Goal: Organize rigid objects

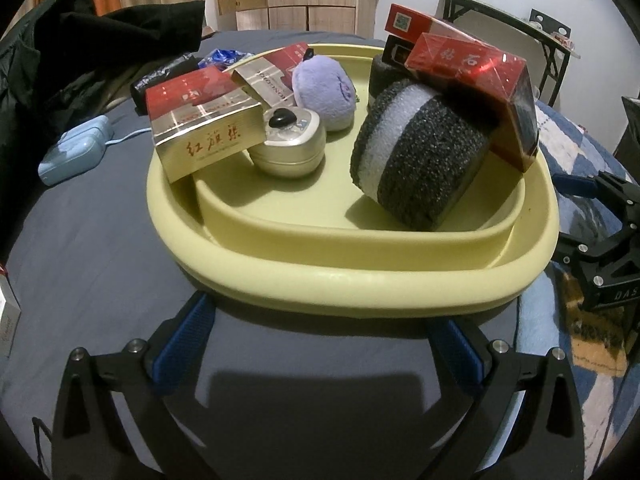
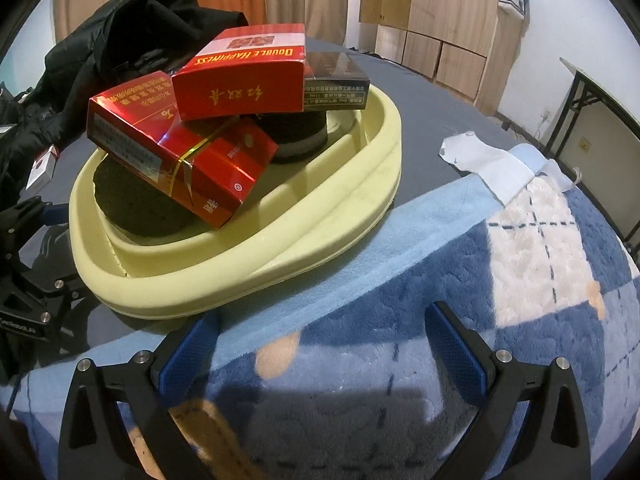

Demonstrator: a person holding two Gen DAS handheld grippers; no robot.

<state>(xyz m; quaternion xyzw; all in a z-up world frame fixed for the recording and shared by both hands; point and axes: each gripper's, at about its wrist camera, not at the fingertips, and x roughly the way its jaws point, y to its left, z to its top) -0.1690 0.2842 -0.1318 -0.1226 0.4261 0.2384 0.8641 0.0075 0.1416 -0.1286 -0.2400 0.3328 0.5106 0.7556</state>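
A dark sheet covers the bed (image 1: 100, 216), with a blue patterned blanket (image 2: 440, 280) along one side. On it sits a pale yellow tray (image 1: 360, 280) holding the task's things: a dark sponge (image 1: 420, 160) tilted under a red box (image 1: 472, 76), a gold and red box (image 1: 200, 128) resting on the rim, a purple plush toy (image 1: 324, 88) and a small round tin (image 1: 288, 148). The left tongs (image 1: 320, 360) and the right tongs (image 2: 324, 356) are both spread and hold nothing, near the tray's edge.
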